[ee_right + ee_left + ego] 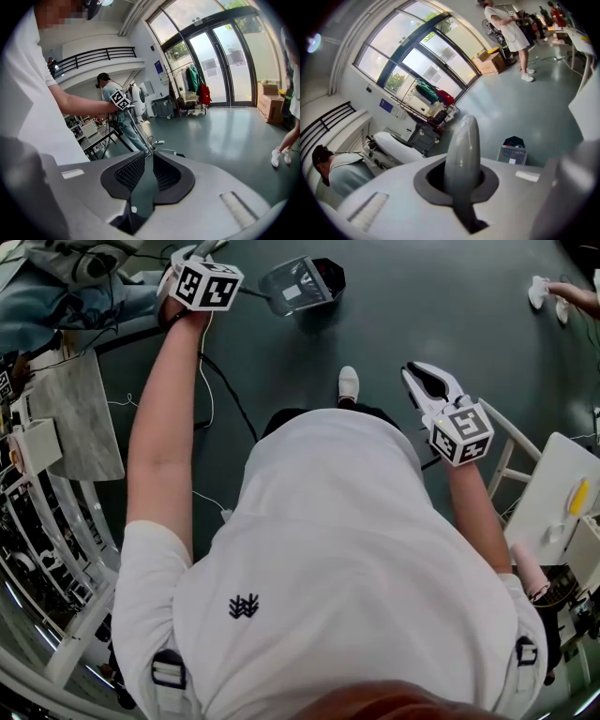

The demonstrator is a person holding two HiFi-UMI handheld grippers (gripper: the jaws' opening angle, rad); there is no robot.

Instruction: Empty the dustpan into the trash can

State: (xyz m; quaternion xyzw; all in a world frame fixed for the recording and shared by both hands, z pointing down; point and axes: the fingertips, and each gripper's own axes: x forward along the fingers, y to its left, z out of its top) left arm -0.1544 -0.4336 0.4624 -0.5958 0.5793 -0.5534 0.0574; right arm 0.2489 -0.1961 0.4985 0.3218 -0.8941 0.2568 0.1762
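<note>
At the far left of the head view a flat grey slab with a mottled, stone-like surface [73,413] is seen, cut off by the frame edge. To its right the left gripper [461,182] is held out at arm's length. Its jaws are clamped on the smooth, rounded grey plastic handle [463,140] of the dustpan, which is seated between dark matte pads and narrows to a darker stalk below them. In the right gripper view a thin straight pole [137,127] is shown descending from that gripper. Its lower end is hidden behind the right gripper's own grey body, so the pan itself cannot be made out. Further right, on the glossy dark grey-green floor [450,306], a grey, ribbed, box-shaped trash can [298,287] with a white label is located apart from the left gripper. A black rounded part adjoins its far side and is too small to be identified. A white shoe [348,383] is visible below it, the leg being covered by the white T-shirt [319,549]. Next, the right gripper [419,381] is held with its jaws apart; only floor is seen between its black mesh-textured pads. A white tabletop [562,488] is cut off at the right edge.
</note>
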